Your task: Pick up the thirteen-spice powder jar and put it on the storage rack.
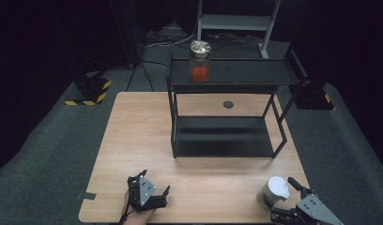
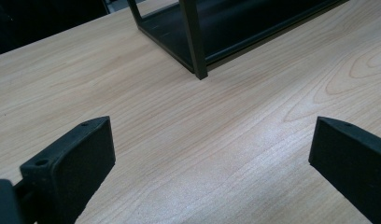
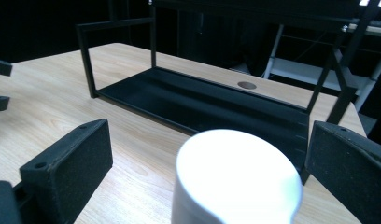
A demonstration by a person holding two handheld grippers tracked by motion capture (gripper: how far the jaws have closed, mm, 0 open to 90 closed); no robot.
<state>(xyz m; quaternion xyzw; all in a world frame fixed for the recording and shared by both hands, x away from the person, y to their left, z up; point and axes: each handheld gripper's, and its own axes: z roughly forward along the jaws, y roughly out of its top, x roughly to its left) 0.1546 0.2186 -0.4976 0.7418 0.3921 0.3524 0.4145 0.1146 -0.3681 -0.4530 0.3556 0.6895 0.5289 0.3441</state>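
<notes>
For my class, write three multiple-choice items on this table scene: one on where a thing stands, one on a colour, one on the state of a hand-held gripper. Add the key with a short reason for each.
1. Where does the glass jar stand?
A. On the top shelf of the black rack
B. On the rack's bottom shelf
C. On the wooden table

2. What colour is the lid of the container by the right hand-held gripper?
A. Red
B. White
C. Green

3. How does the right hand-held gripper stand?
A. Shut on the container
B. Shut on nothing
C. Open, one jaw on each side of the container

Key: 1 A, the high view shows the jar at the left end of the top shelf. 2 B, the lid is plainly white. 3 C, the right gripper view shows both jaws set wide apart, clear of the container.
</notes>
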